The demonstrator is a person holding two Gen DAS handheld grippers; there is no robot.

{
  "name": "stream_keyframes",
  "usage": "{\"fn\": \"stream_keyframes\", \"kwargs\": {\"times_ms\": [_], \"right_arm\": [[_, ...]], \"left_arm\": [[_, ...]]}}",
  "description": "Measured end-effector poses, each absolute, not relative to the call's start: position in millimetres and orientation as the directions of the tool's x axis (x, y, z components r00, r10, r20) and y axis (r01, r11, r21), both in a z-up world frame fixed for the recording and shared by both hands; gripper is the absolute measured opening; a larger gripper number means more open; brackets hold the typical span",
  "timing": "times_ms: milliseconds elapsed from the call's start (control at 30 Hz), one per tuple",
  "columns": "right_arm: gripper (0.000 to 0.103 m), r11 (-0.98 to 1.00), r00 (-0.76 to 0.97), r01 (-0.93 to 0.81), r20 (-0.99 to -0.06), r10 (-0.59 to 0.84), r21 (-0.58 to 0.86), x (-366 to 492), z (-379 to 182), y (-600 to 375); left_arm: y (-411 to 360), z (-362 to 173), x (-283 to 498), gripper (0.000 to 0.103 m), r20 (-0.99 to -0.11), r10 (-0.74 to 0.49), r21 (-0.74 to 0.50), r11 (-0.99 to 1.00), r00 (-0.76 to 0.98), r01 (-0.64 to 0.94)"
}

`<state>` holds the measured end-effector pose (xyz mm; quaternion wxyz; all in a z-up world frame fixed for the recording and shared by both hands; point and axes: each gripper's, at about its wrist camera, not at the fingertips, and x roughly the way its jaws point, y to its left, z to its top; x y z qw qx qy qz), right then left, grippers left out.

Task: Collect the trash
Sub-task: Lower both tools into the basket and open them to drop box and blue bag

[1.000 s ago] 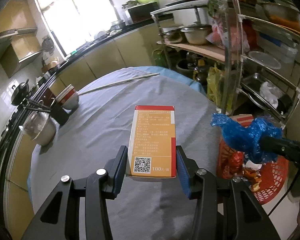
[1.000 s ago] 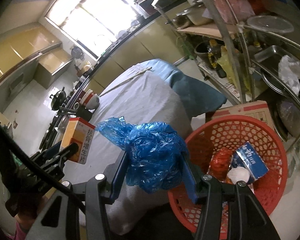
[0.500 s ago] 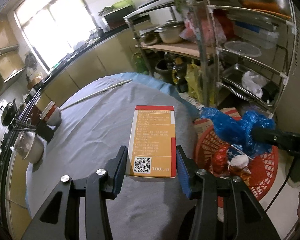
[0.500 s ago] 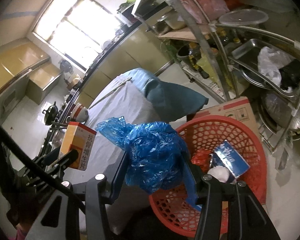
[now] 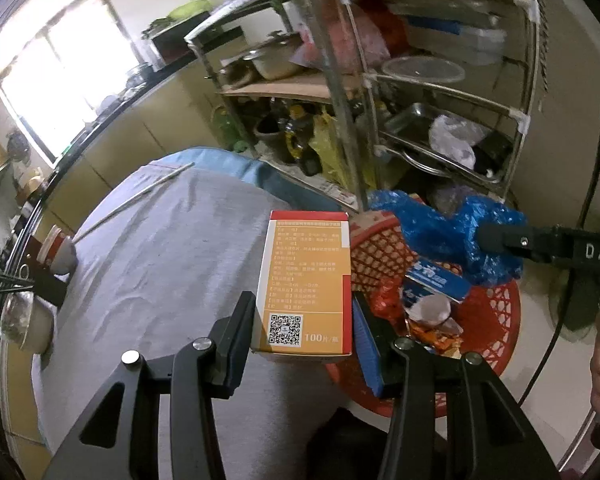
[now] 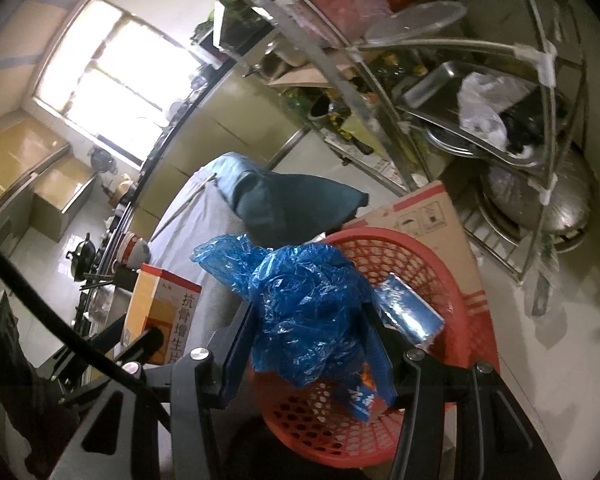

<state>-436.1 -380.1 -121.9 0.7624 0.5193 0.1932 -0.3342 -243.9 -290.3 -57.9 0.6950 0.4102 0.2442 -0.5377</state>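
1. We see our left claw [image 5: 304,328] clamped on an orange-and-white medicine box [image 5: 306,280], held upright above the edge of the table [image 5: 160,264].
2. Our right claw [image 6: 310,340] grips a crumpled blue plastic bag [image 6: 304,312] and holds it over the red mesh basket [image 6: 452,276], which stands on the pale floor just beside the table.
3. The basket already holds a blue packet [image 6: 412,312] and other wrappers; a cardboard box [image 6: 428,216] stands right behind it.
4. The table wears a grey cloth, with a blue cloth [image 5: 236,168] at its far end hanging over the edge; a pair of chopsticks [image 5: 140,200] and a red-rimmed bowl [image 5: 58,248] lie on it.
5. A steel rack [image 5: 440,92] with pots, trays and tubs stands beyond the basket; a window [image 5: 48,76] lights yellow kitchen cabinets [image 5: 140,132].
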Motion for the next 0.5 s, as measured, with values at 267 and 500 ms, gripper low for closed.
{"fn": "stream_keyframes", "kwargs": {"times_ms": [267, 500], "right_arm": [[0.055, 0.185, 0.684, 0.723, -0.655, -0.321, 0.666, -454, -133, -383], [0.056, 0.123, 0.671, 0.729, -0.669, -0.318, 0.673, -466, -147, -388]], "left_arm": [[-299, -73, -260, 0.049, -0.811, -0.526, 0.282, 0.030, 0.255, 0.959], [-307, -89, -270, 0.049, -0.844, -0.495, 0.246, -0.015, 0.207, 0.969]]}}
